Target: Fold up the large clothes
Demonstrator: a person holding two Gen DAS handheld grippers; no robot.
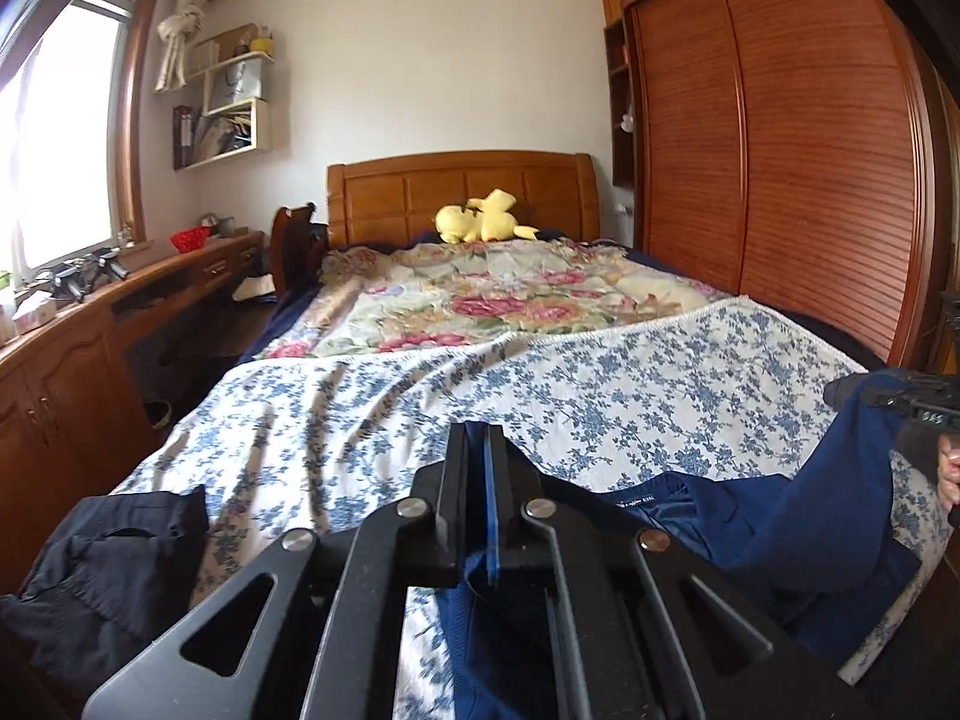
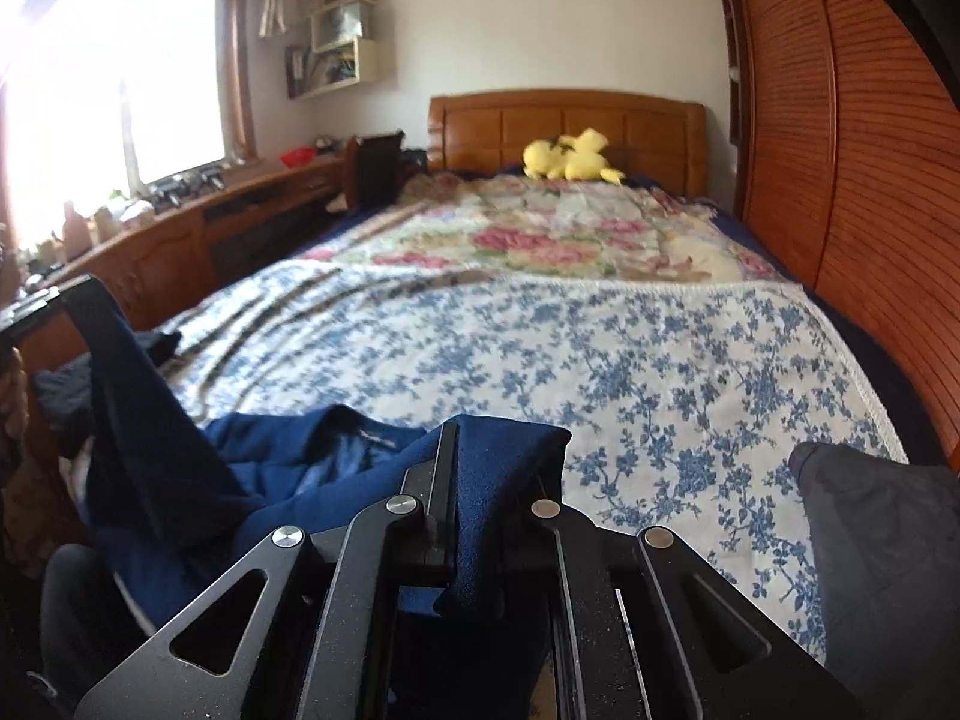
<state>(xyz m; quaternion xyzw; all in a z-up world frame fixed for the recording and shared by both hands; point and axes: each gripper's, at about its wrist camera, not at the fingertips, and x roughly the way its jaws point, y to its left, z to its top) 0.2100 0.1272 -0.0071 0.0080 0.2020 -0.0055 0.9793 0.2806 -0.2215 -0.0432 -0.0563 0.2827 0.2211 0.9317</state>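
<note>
A dark blue garment (image 1: 774, 516) hangs stretched between both grippers over the near end of the bed. My left gripper (image 1: 479, 438) is shut on a thin edge of its cloth, which shows as a blue strip between the black fingers. In the right wrist view my right gripper (image 2: 480, 438) is shut on a thicker bunch of the same blue garment (image 2: 312, 468), whose fabric drapes over the right finger. The right gripper (image 1: 918, 405) also shows at the right edge of the left wrist view, and the left gripper (image 2: 36, 306) at the left edge of the right wrist view.
The bed has a blue-flowered white sheet (image 1: 600, 384) near me and a pink floral quilt (image 1: 480, 294) beyond. A black garment (image 1: 102, 570) lies at the bed's near left corner, a grey one (image 2: 888, 540) at the near right. A yellow plush (image 1: 480, 219) sits by the headboard. A wardrobe (image 1: 780, 150) lines the right side.
</note>
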